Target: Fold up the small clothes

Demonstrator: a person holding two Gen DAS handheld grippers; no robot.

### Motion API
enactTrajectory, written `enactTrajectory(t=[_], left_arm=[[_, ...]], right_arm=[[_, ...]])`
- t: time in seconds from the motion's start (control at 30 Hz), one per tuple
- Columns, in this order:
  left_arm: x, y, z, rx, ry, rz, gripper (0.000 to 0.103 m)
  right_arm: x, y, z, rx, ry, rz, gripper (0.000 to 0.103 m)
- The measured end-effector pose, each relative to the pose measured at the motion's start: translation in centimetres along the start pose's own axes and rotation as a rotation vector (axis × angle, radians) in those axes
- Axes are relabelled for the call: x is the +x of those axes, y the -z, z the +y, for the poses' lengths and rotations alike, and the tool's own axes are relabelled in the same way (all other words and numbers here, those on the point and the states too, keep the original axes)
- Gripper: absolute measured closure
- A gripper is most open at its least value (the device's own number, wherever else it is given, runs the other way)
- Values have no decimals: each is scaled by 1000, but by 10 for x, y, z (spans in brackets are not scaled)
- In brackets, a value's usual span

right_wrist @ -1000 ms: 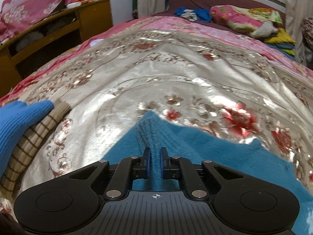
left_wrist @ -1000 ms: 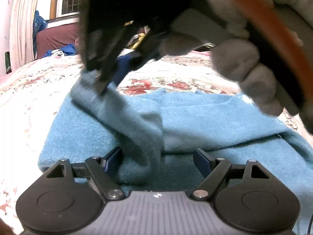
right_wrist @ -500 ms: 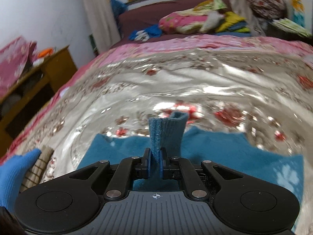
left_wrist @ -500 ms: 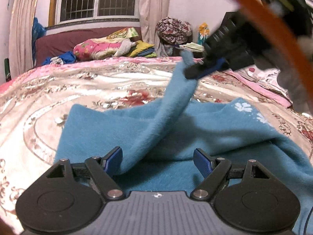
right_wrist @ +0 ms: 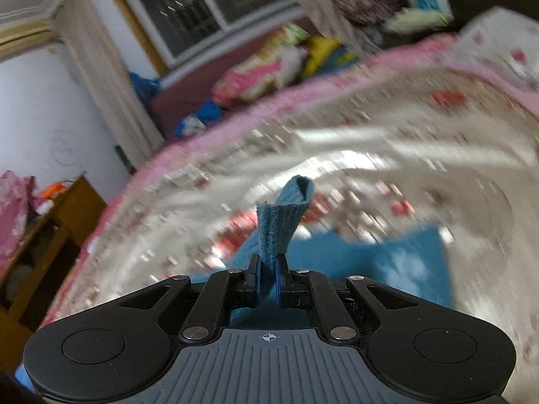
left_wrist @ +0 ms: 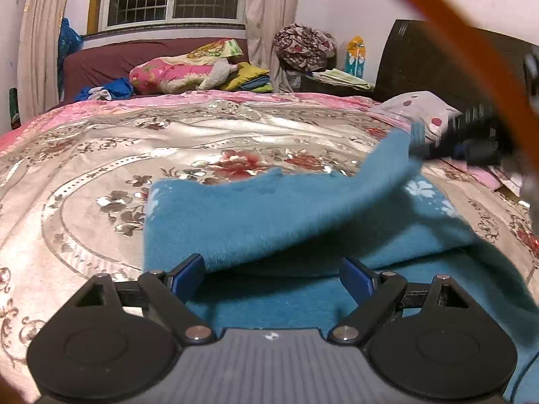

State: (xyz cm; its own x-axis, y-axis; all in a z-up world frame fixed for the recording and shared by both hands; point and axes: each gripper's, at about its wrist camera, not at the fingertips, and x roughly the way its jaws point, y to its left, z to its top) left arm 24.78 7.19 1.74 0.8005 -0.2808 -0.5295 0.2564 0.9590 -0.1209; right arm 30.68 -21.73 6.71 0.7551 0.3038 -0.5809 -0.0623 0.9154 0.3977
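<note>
A small teal-blue sweater (left_wrist: 252, 215) lies on the floral bedspread (left_wrist: 101, 168). My left gripper (left_wrist: 271, 269) sits low over its near edge. Its jaws are opening and stand wide, with sweater fabric between the fingers and the pads not pressing on it. My right gripper (right_wrist: 267, 279) is shut on the ribbed cuff of one sleeve (right_wrist: 279, 222), which sticks up past its fingertips. In the left wrist view the right gripper (left_wrist: 427, 149) is blurred at the right, holding that sleeve (left_wrist: 380, 168) stretched over the sweater's body.
Folded bedding and a pillow pile (left_wrist: 188, 74) lie at the bed's far end under the window. A spotted pillow (left_wrist: 417, 107) and dark headboard (left_wrist: 438, 57) stand at right. A wooden cabinet (right_wrist: 50, 242) is beside the bed. An orange cable (left_wrist: 454, 33) crosses the upper right.
My right gripper has swept the sleeve from the left side across the sweater to the right, rolling as it went. The left gripper stayed in place and its fingers spread slightly wider.
</note>
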Motion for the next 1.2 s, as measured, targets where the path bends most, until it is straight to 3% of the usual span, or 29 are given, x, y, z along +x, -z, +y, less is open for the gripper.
enactTrajectory(t=[0.2, 0.27, 0.53, 0.7, 0.93, 1.1, 1.2], left_arm=[[7, 1, -5, 23, -19, 50, 10], [8, -1, -6, 29, -30, 55, 10], [0, -8, -5, 44, -42, 42, 10], [-5, -16, 3, 37, -62, 15, 10], [14, -36, 14, -44, -74, -18, 10], [44, -32, 17, -8, -177, 82, 10], [50, -22, 20, -1, -201, 122, 10]], right_arm=[[26, 32, -19, 15, 63, 115, 95], [26, 37, -17, 5, 83, 130, 89], [-9, 43, -3, -97, 133, 110, 86], [-32, 34, 7, -134, 122, 33, 86], [8, 24, 24, -195, 139, 41, 86], [36, 42, 6, -188, 209, 151, 86], [36, 49, -3, -174, 200, 163, 88]])
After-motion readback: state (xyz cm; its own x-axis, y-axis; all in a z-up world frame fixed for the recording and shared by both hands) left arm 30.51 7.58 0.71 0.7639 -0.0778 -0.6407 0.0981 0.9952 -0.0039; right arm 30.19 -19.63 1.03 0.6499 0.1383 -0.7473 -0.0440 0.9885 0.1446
